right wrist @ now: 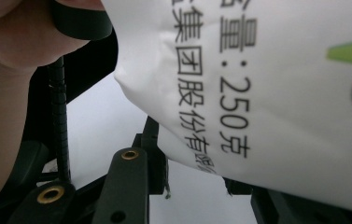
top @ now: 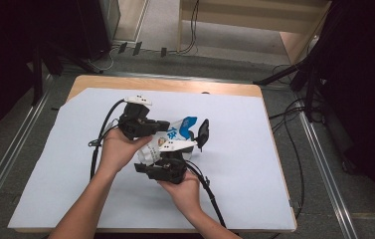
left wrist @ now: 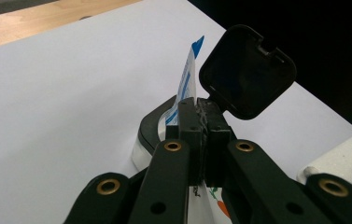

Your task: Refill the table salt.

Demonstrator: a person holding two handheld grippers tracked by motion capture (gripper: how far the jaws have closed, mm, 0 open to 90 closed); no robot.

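Note:
A white pouch point(top: 182, 127) with blue print and black lettering hangs above the table between my two grippers. My left gripper point(top: 167, 125) is shut on the pouch's thin edge point(left wrist: 187, 79), its jaws point(left wrist: 200, 109) pressed flat together around it. Just below, my right gripper point(top: 175, 149) points up at the pouch's lower end. In the right gripper view the pouch point(right wrist: 267, 93) lies across the spread jaws of that gripper point(right wrist: 194, 163), with a gap beside the left pad. A black rounded-square flap point(left wrist: 248, 70) stands upright beside the pouch point(top: 203, 133).
A white sheet point(top: 249, 164) covers most of the wooden table point(top: 175, 83). A curved black-rimmed piece point(left wrist: 152, 133) sits under the pouch's edge. Cables point(top: 210, 196) trail from both grippers toward the front edge. Dark stands and floor cables surround the table.

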